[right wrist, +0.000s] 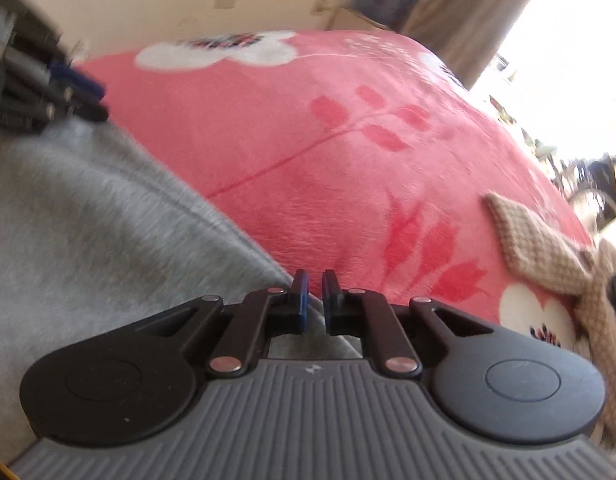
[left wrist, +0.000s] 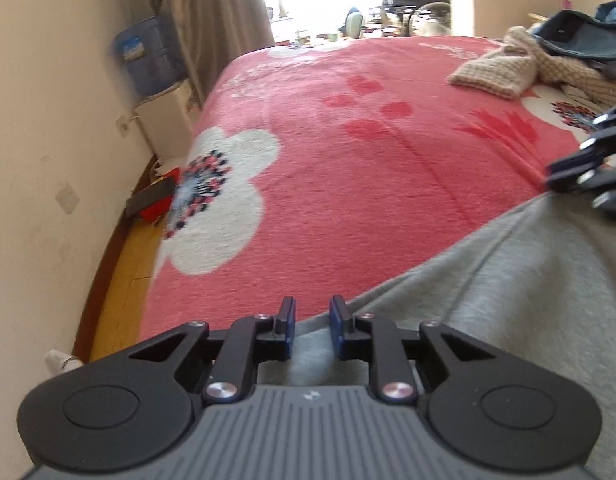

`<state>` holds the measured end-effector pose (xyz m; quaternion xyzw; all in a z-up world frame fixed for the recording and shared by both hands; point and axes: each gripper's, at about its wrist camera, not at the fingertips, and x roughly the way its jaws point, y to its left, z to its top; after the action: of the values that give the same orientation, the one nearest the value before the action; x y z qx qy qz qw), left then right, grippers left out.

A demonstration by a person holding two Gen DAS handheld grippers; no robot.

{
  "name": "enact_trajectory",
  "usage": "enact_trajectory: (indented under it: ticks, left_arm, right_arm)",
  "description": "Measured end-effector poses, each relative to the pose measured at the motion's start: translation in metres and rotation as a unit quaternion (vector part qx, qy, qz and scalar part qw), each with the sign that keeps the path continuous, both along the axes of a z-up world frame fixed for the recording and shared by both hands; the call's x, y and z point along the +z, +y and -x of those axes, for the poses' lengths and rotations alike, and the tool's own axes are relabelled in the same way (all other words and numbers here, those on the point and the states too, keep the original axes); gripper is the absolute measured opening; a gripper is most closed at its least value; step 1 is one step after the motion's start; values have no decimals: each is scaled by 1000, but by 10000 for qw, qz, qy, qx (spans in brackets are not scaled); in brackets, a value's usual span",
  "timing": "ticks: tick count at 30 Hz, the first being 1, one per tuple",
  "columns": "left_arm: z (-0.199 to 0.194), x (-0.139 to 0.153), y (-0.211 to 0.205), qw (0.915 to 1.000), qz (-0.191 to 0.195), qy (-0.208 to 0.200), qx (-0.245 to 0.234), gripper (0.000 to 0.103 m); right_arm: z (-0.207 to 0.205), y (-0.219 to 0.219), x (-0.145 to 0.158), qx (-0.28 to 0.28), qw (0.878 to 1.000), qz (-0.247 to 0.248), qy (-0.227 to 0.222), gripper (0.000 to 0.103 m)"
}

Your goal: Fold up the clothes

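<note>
A grey sweatshirt-like garment [left wrist: 487,300] [right wrist: 88,220] lies on a bed covered by a pink flowered blanket [left wrist: 347,180] [right wrist: 308,180]. My left gripper [left wrist: 311,308] sits at the garment's far edge, its blue pads close together with grey cloth between them. My right gripper [right wrist: 315,280] holds the same edge further along, with its pads almost touching over the hem. Each gripper shows in the other's view: the right gripper [left wrist: 587,160] at the right edge, the left gripper [right wrist: 80,96] at the upper left, both resting on the grey cloth.
A beige knit sweater [left wrist: 495,68] [right wrist: 547,240] and a pile of denim clothes [left wrist: 587,36] lie at the bed's far right. A wall, a water bottle [left wrist: 148,56] on a white dispenser [left wrist: 168,120], a curtain [left wrist: 220,12] and a wooden floor strip [left wrist: 124,280] border the bed's left side.
</note>
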<state>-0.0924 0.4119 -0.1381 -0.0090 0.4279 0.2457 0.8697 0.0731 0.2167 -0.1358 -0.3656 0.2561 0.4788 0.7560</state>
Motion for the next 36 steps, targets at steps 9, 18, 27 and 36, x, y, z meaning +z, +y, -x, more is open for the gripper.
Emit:
enact_trajectory:
  ticks: [9, 18, 27, 36]
  left_arm:
    - [4, -9, 19, 9989, -44, 224, 399, 29]
    - [6, -16, 28, 9977, -50, 275, 625, 39]
    - [7, -10, 28, 9964, -160, 243, 790, 46]
    - [69, 47, 31, 9786, 1181, -608, 1574, 46]
  right_arm:
    - [19, -6, 23, 280, 9888, -657, 1314, 8]
    - [9, 5, 13, -811, 9717, -1011, 1973, 13]
    - [17, -192, 40, -3085, 8774, -2365, 2813, 42]
    - [20, -315, 24, -4683, 7330, -3500, 3479, 61]
